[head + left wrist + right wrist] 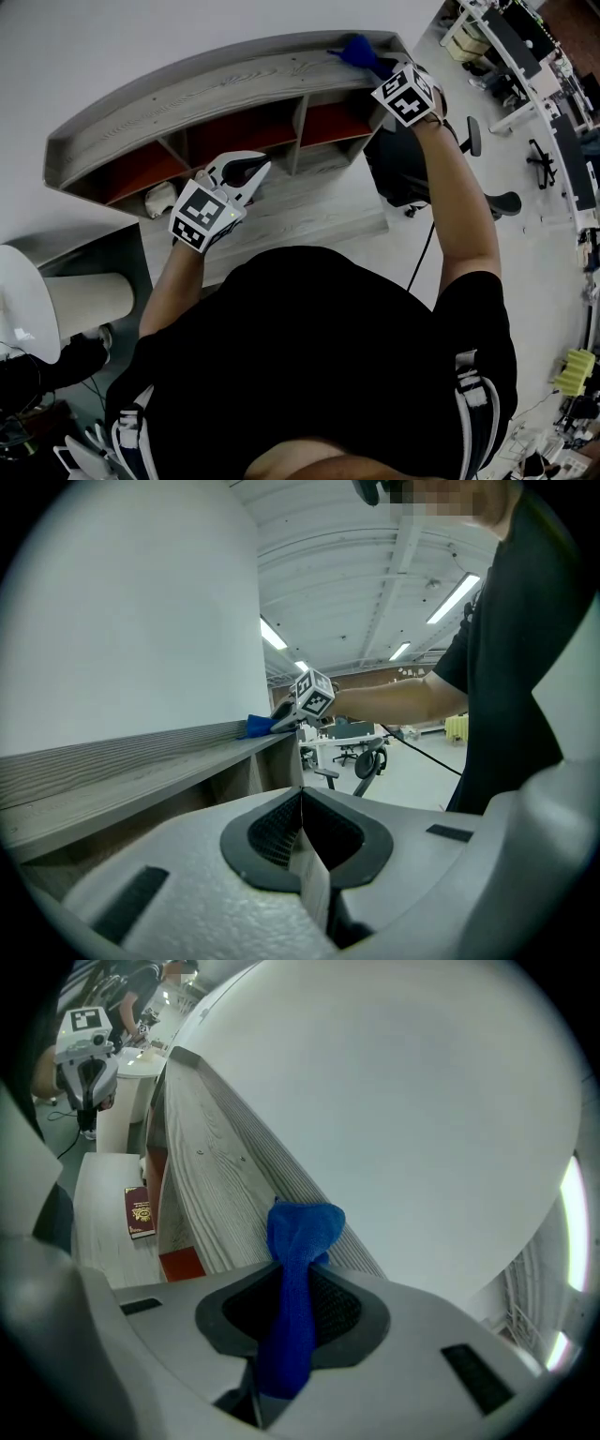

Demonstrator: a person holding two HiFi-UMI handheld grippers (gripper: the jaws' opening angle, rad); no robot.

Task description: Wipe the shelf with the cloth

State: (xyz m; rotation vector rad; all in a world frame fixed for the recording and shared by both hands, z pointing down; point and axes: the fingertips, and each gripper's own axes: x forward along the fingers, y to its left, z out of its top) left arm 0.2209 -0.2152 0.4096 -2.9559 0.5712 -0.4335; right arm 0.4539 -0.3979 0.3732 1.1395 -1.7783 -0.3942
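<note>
The right hand-held gripper (289, 1340) pinches the blue cloth (302, 1234) on the shelf (187, 105) top, at the upper right of the head view. The left hand-held gripper (305, 860) is closed and empty. Wiping looks barely begun, and most of the top is likely left.

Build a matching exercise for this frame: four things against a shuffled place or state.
Things:
1 blue cloth
2 left gripper
3 right gripper
4 red booklet

States:
A shut, empty, in front of the shelf
B lying flat on the desk
C pinched between jaws at the shelf top's right end
D shut on the blue cloth

Pairs: 1-C; 2-A; 3-D; 4-B
</note>
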